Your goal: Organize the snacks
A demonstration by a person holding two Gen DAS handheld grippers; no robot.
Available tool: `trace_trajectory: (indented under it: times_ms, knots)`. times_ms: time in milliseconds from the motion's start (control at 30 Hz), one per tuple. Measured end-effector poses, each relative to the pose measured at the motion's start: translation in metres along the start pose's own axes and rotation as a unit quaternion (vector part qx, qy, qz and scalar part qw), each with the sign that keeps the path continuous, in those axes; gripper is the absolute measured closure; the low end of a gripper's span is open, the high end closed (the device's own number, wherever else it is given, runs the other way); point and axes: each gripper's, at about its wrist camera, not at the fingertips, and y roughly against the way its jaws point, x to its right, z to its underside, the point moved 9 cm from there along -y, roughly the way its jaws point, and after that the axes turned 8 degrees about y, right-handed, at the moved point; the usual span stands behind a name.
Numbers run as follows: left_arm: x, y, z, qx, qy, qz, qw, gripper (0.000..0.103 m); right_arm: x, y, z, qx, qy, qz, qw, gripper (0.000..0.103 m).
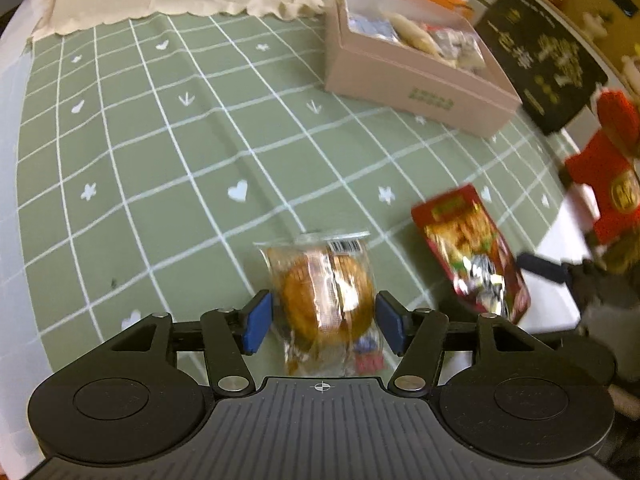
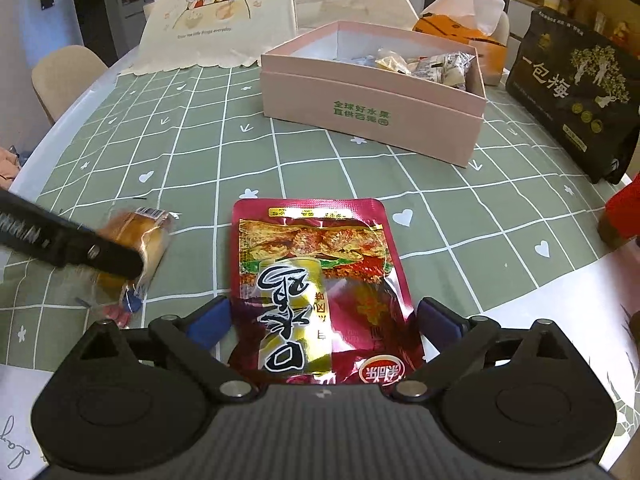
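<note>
Left gripper (image 1: 324, 322) spread wide over the cake (image 1: 324, 300), blue pads clear of the wrapper on both sides, cake flat on the green cloth (image 1: 160, 160). Right gripper (image 2: 324, 320) also released, its fingers flanking the red pouch (image 2: 320, 280) lying just beside the cake. Pink box (image 2: 372, 108) sits beyond, snacks already piled in its right end
</note>
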Motion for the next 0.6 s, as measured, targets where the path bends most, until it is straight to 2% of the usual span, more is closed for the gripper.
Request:
trace_trajectory:
  times_ms: [267,400,600]
  knots:
    - [0.014,-0.012,-0.013,0.030,-0.036,0.000,0.9989,0.037,0.000,0.001,0.005,0.001,-0.018,0.011,1.000,0.000]
    - [0.019,-0.014,-0.014,0.045,-0.068,-0.001,0.9967,0.038,0.001,0.002,0.004,-0.014,0.003,-0.008,1.000,0.000]
    - [0.013,-0.007,-0.004,0.050,-0.061,0.017,0.9967,0.044,0.006,-0.005,-0.002,-0.016,0.007,-0.011,1.000,0.001]
